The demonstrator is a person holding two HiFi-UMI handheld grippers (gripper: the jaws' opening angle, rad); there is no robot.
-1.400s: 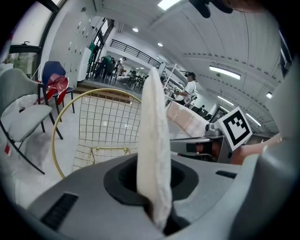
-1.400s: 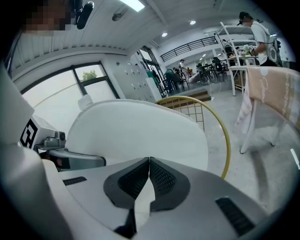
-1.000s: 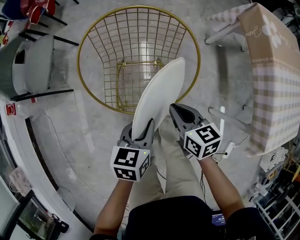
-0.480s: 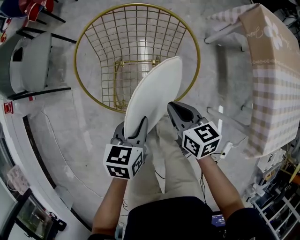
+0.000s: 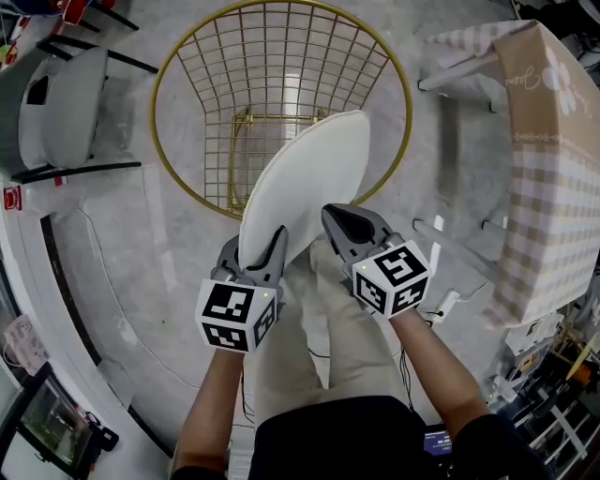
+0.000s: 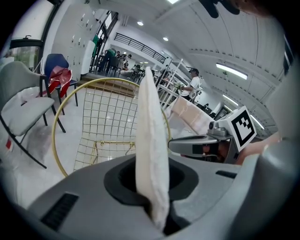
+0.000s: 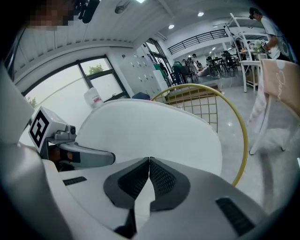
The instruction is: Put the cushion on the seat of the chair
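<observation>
I'd call this a big open indoor hall, canteen or shared workspace, not a home: polished pale floor [image 5: 141, 253], recessed ceiling lights [image 7: 200, 14], railed mezzanine [image 7: 197, 40]. Far back I see people at tables [image 7: 206, 68] and metal racks [image 6: 171, 79]. Nearby stand a checked-cloth table [image 5: 553, 197], grey chair [image 5: 70, 112] and gold wire chair [image 5: 281, 94].

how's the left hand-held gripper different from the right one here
The left hand-held gripper is clamped on the near edge of the white cushion; the right hand-held gripper has its jaws together on nothing. The left carries the cushion; the right only sits beside its flat face. Both point forward and down toward the gold wire chair.
</observation>
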